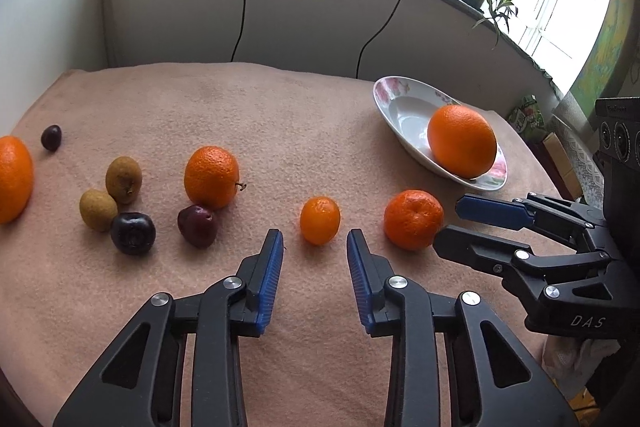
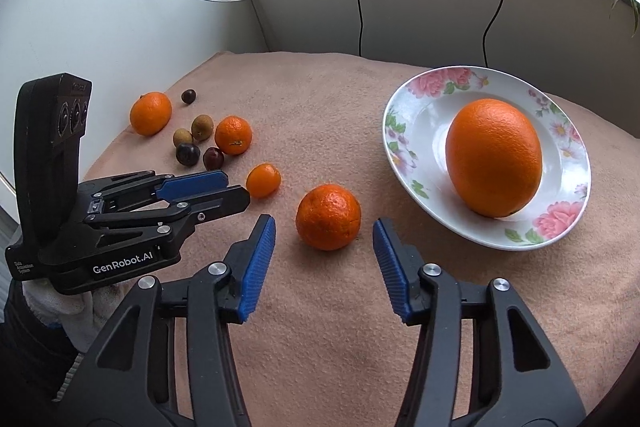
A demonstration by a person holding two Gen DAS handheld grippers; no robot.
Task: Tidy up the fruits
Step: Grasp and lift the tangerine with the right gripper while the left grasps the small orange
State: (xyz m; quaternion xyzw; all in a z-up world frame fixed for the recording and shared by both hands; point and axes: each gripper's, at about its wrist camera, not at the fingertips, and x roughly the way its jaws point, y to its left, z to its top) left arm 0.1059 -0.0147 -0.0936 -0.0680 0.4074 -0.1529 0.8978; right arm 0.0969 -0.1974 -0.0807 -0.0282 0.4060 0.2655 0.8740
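The left gripper [image 1: 315,241] is held open before a kumquat [image 1: 320,220], nothing gripped; the right gripper [image 2: 324,231] is parted before a mandarin [image 2: 328,217], untouched.

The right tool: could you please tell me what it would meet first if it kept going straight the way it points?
Most likely the wrinkled mandarin, which lies on the blanket just ahead of the right tool, roughly centred between its open fingers; depth is hard to judge.
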